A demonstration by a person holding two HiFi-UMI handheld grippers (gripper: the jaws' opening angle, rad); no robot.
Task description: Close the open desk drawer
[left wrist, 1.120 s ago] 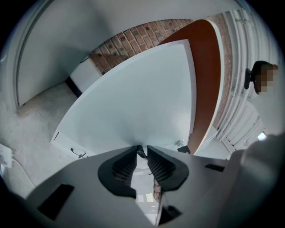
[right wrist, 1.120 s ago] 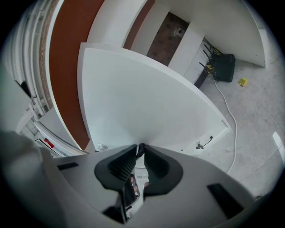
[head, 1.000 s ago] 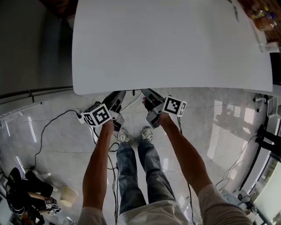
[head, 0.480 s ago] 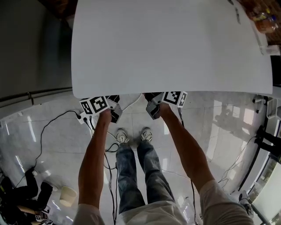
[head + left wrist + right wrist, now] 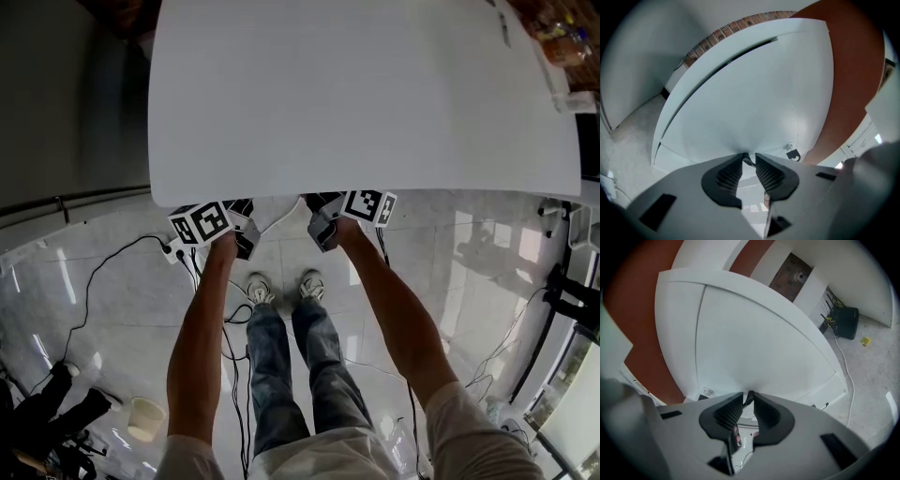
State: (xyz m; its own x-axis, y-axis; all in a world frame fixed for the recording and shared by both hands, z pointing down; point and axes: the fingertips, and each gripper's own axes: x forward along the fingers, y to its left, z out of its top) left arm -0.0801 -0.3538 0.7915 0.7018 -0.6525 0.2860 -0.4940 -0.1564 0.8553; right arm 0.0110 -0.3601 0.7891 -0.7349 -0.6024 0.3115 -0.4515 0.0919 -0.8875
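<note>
From the head view, the white desk top (image 5: 366, 94) fills the upper half of the picture and hides the drawer beneath it. My left gripper (image 5: 242, 211) and right gripper (image 5: 323, 202) reach under the desk's near edge, side by side, with only their marker cubes and rear bodies showing. In the left gripper view the white drawer front (image 5: 750, 98) fills the picture, and the left gripper (image 5: 749, 158) has its tips right at the panel. The right gripper (image 5: 749, 397) stands the same way against the drawer front (image 5: 759, 343). Both pairs of jaws show a narrow gap with nothing in it.
A small lock fitting (image 5: 792, 152) sits low on the drawer front. Cables (image 5: 112, 272) trail over the glossy tiled floor beside my legs and shoes. A pale cup (image 5: 145, 417) stands at lower left. A black box (image 5: 846, 322) lies on the floor by the wall.
Both grippers have moved forward, their fronts slipping under the desk's near edge, then held still. The dark figure at lower left has shifted mostly out of view.
</note>
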